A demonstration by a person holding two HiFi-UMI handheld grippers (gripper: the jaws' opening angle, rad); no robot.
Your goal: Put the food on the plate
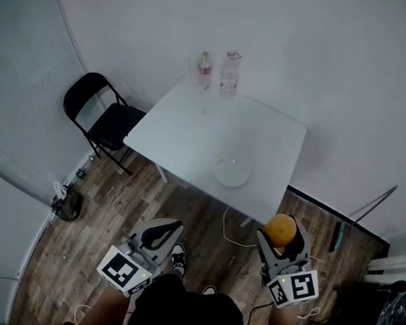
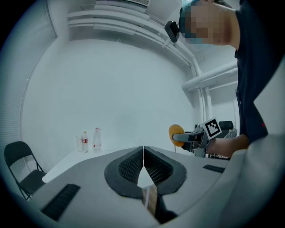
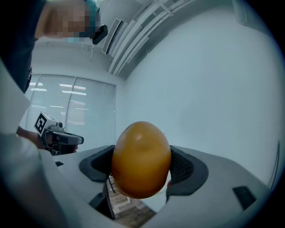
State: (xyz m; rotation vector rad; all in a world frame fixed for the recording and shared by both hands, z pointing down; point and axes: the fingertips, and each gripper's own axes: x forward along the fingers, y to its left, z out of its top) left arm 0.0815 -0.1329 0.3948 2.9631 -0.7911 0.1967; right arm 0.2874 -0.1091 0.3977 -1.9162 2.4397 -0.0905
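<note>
A round orange fruit point(image 1: 280, 229) point(image 3: 140, 159) is clamped between the jaws of my right gripper point(image 1: 282, 234), held over the wooden floor just short of the white table's near edge. From the left gripper view the same fruit point(image 2: 175, 133) shows off to the right. A white plate point(image 1: 231, 172) lies on the table point(image 1: 192, 128) near its front edge, ahead and left of the fruit. My left gripper point(image 1: 162, 234) point(image 2: 143, 156) is shut with nothing in it, its pads touching, also above the floor before the table.
Two bottles point(image 1: 229, 73) and a small cup stand at the table's far edge. A black folding chair point(image 1: 100, 116) is left of the table. A cable point(image 1: 232, 232) trails on the floor under the table. Dark gear point(image 1: 360, 309) sits at right.
</note>
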